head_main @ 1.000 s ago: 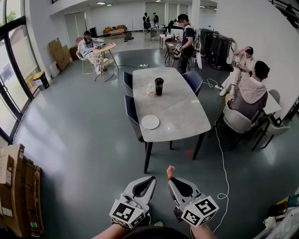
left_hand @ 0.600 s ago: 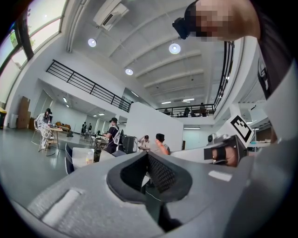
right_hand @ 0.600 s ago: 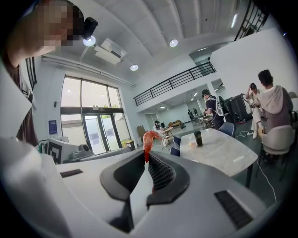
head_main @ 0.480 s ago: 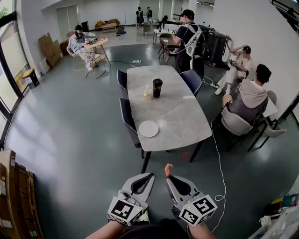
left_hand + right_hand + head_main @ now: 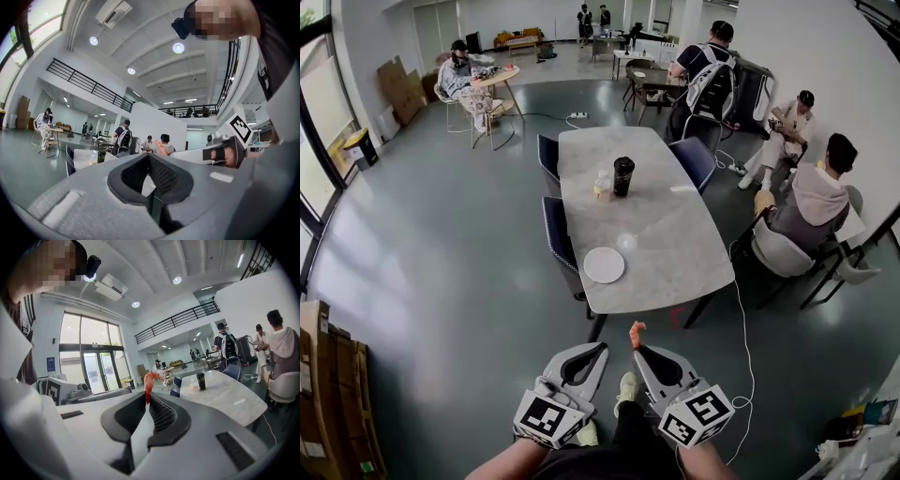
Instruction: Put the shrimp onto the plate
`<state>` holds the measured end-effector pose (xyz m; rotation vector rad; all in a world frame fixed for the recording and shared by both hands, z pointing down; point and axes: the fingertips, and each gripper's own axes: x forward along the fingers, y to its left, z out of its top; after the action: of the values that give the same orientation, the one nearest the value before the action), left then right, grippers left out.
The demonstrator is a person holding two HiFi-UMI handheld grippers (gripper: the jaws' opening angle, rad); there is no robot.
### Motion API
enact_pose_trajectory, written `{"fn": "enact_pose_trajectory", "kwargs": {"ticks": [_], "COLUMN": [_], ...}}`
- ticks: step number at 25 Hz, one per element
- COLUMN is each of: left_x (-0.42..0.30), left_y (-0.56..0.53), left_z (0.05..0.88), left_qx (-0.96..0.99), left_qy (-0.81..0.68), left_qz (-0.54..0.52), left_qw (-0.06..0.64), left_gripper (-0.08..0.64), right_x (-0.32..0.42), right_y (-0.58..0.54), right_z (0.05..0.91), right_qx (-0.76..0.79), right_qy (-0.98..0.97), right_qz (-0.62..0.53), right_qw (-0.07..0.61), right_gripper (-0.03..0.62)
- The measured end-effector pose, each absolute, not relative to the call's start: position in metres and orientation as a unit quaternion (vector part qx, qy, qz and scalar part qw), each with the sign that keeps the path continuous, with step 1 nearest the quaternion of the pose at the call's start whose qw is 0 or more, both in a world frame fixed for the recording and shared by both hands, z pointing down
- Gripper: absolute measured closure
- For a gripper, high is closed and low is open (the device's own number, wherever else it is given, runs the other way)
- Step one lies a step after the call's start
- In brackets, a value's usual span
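Note:
An orange-red shrimp (image 5: 637, 331) sticks up from the tips of my right gripper (image 5: 638, 349), which is shut on it; in the right gripper view the shrimp (image 5: 151, 379) stands curled above the jaws. My left gripper (image 5: 600, 349) is beside it, jaws together, holding nothing. Both grippers hang over the grey floor, short of the table. A white round plate (image 5: 604, 264) lies bare near the front left edge of the marble table (image 5: 666, 234). In the left gripper view the shrimp (image 5: 161, 147) shows past the shut jaws (image 5: 148, 156).
A dark cup (image 5: 622, 174) and a small clear bottle (image 5: 602, 185) stand at the table's far end. Blue chairs (image 5: 559, 234) line its left side. A person in a light hoodie (image 5: 811, 202) sits at the right. A white cable (image 5: 744, 328) runs over the floor. Cardboard boxes (image 5: 333, 375) stand left.
The table and plate have come a little closer and shifted in view. Both grippers keep the same pose, the shrimp still held. A shoe now shows between the grippers.

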<state>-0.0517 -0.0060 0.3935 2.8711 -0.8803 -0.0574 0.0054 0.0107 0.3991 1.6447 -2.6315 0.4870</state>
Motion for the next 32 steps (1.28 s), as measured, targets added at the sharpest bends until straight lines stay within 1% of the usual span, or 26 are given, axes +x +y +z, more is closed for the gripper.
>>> {"fn": "enact_pose_trajectory", "kwargs": {"ticks": [8,13,23,32], "left_x": [-0.037,-0.01,0.038,0.035], "left_y": [-0.07,-0.118,-0.186,-0.226], "left_z": [0.398,0.407,0.424,0.464], "left_qx": [0.937,0.924,0.901,0.888], "left_qy": [-0.34,-0.374,-0.426,-0.449], "left_qz": [-0.022,-0.02,-0.001,0.019], "left_qw": [0.074,0.079,0.079,0.102], "left_gripper": [0.553,0.554,0.554,0.554], "right_x": [0.019,0.047,0.089,0.08], "right_y": [-0.065,-0.112,-0.189,-0.232], "right_z": [0.395,0.409,0.443,0.488], "right_qx": [0.479,0.448,0.397,0.377], "right_qy": [-0.864,-0.879,-0.901,-0.903], "right_qz": [0.156,0.163,0.159,0.179], "right_qw": [0.005,0.018,0.069,0.097], "right_gripper": [0.565,0.565,0.565,0.565]}}
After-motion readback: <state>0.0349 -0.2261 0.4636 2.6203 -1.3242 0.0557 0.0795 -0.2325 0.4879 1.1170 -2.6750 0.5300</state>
